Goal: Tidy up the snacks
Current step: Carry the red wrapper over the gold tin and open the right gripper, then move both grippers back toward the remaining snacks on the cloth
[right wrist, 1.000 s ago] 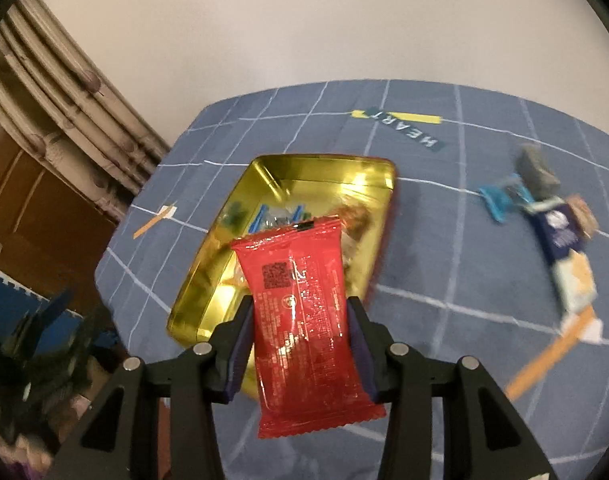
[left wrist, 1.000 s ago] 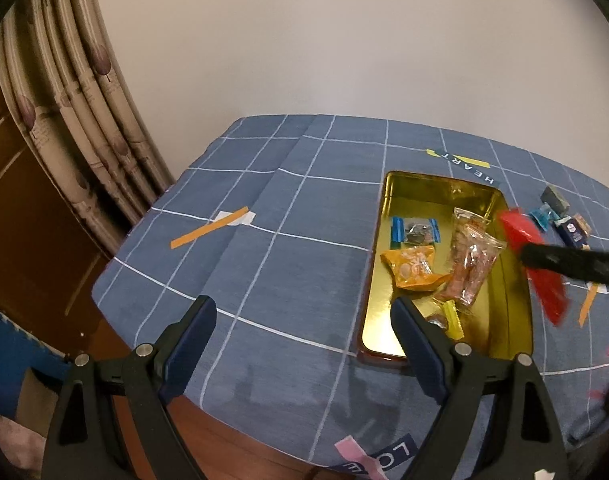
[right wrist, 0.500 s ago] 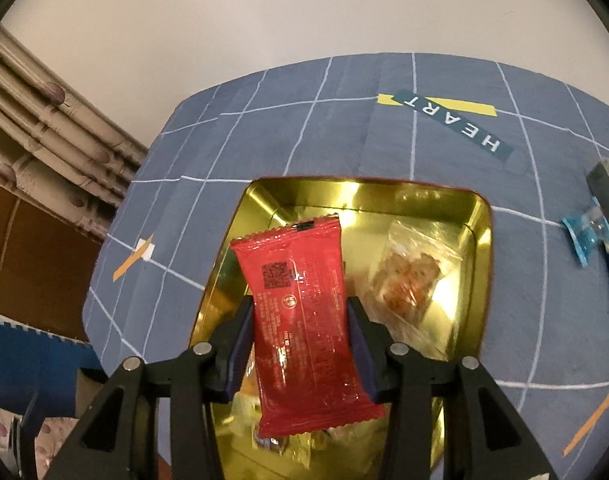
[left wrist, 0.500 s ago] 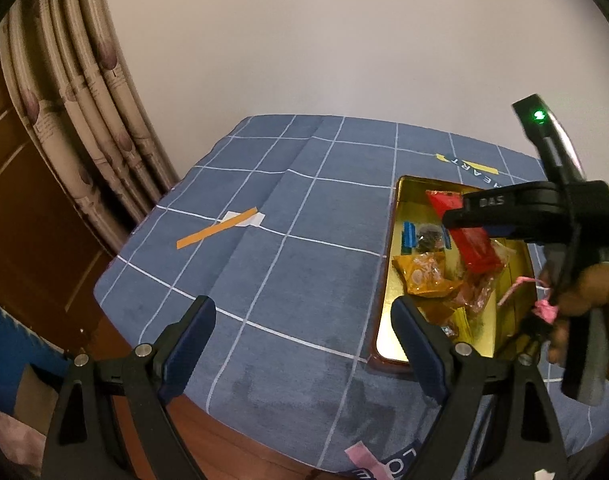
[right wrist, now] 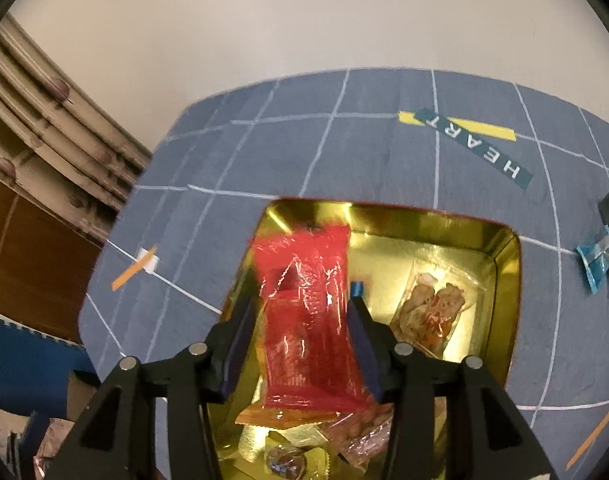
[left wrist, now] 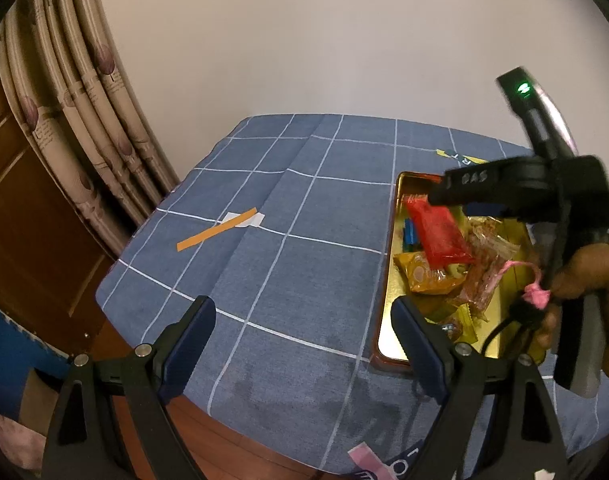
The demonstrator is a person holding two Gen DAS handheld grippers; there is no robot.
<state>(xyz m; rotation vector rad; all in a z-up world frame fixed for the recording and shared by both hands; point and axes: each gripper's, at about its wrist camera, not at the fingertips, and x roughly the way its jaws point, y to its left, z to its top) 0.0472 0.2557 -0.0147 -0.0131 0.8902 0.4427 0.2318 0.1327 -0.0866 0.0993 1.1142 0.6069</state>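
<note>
two grippers in view. our right gripper (right wrist: 300,344) sits over the gold tin tray (right wrist: 500,256), its jaws parted a little wider than the glossy red snack packet (right wrist: 308,320) between them; whether the pads grip it we cannot tell. the packet is blurred, crinkled foil, above the tray's left half. a clear cellophane snack bag (right wrist: 432,314) lies flat on the shiny floor. our left gripper (left wrist: 304,344) hangs spread wide and empty over the blue grid-checked tablecloth (left wrist: 288,216), beside the tray's near corner.
</note>
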